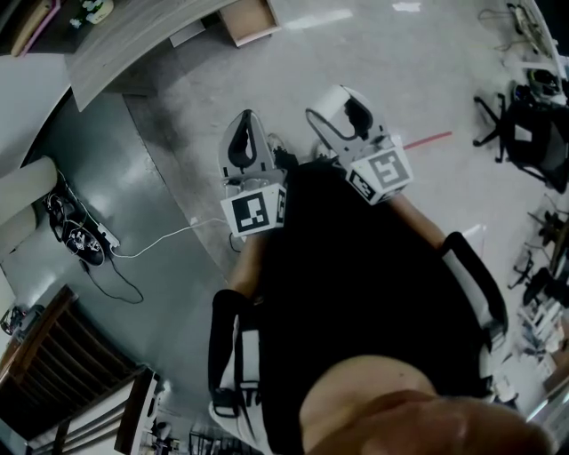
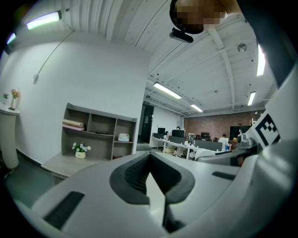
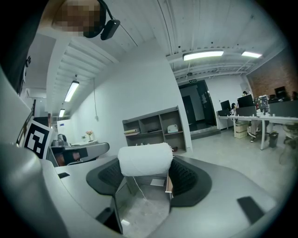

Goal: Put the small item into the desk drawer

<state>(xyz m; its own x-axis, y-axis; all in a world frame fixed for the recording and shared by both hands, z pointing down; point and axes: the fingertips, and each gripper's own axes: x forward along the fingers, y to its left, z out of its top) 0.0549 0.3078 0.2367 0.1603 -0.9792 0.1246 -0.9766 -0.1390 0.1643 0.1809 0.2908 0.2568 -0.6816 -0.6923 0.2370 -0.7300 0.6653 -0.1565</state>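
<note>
A white roll (image 3: 145, 159) with a loose thread hanging from it sits between the dark pads of my right gripper (image 3: 146, 171), which is shut on it with its jaws wide apart. My left gripper (image 2: 150, 173) is shut and holds nothing. In the head view both grippers are held up close to the person's body, the left gripper (image 1: 247, 133) beside the right gripper (image 1: 343, 108), over the grey floor. The desk (image 1: 133, 40) lies at the far upper left, with an open wooden drawer (image 1: 252, 19) standing out from it. The roll itself is not clear in the head view.
A shelf unit (image 2: 95, 132) stands on the desk, with a small flower pot (image 2: 80, 150) in front of it. Cables and a power strip (image 1: 87, 242) lie on the floor at the left. An office chair (image 1: 523, 124) stands at the right, and a wooden chair (image 1: 62, 378) at the lower left.
</note>
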